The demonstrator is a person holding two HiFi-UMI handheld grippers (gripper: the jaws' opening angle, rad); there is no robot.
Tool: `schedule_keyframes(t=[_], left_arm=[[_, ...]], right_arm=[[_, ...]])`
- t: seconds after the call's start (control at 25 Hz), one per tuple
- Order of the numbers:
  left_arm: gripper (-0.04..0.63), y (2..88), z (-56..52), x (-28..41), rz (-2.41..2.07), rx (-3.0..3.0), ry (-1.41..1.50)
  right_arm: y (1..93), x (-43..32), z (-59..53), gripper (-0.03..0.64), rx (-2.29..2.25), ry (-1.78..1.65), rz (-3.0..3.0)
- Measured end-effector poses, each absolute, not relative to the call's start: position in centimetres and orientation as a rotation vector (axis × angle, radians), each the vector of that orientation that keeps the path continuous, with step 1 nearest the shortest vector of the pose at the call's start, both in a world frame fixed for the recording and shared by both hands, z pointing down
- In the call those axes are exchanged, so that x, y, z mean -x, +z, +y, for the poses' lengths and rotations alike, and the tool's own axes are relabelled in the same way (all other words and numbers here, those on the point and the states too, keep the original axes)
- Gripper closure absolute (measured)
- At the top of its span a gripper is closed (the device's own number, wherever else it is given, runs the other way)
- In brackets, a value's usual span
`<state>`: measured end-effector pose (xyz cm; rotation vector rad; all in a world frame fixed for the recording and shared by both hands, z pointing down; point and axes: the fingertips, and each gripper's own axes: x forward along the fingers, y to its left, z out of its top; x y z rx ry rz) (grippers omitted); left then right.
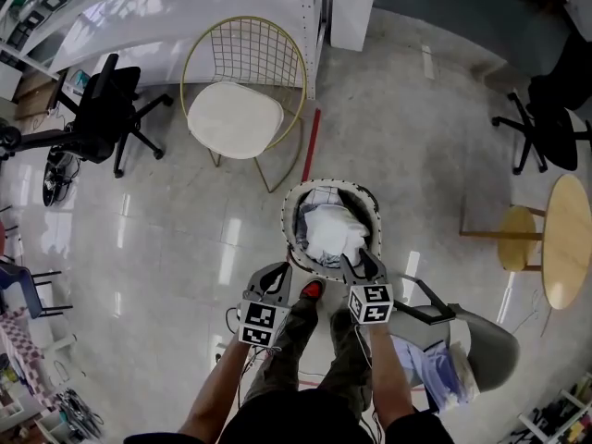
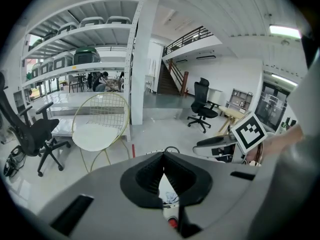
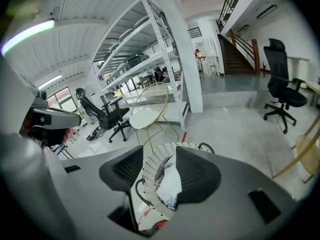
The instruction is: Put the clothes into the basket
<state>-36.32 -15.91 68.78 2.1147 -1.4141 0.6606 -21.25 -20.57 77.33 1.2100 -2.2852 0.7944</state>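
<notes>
One basket on floor, white clothes inside. Two tools angled down: left tool closed, empty; right tool jaws apart at basket rim.

We see a gold wire chair with a white cushion on the glossy pale floor; a red strip lies beside its legs; 1 black office chair stands at its left, a 2nd office chair at far right; below that, a large round wooden table with a smaller round table just beside it; white shelving rises behind the wire chair.
</notes>
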Motion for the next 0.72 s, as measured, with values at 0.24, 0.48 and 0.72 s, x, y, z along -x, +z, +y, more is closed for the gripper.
schedule_keyframes(t=[0.24,0.48,0.72], left_arm=[[0.588,66.9,-16.1,35.2,-1.409,-2.169,0.642],[0.588,64.1,-16.1,33.5,-1.395,-2.242,0.628],[0.588,60.4,-17.8,30.7,-1.358,-2.362,0.592]], right_arm=[[74.7,20.3,-20.2,0.4,-1.254,0.76,-2.311],[70.1,18.4,-19.3,0.432,-1.35,0.702,-2.334],[64.8,16.0,-19.6,0.478,-1.49,0.613,-2.362]])
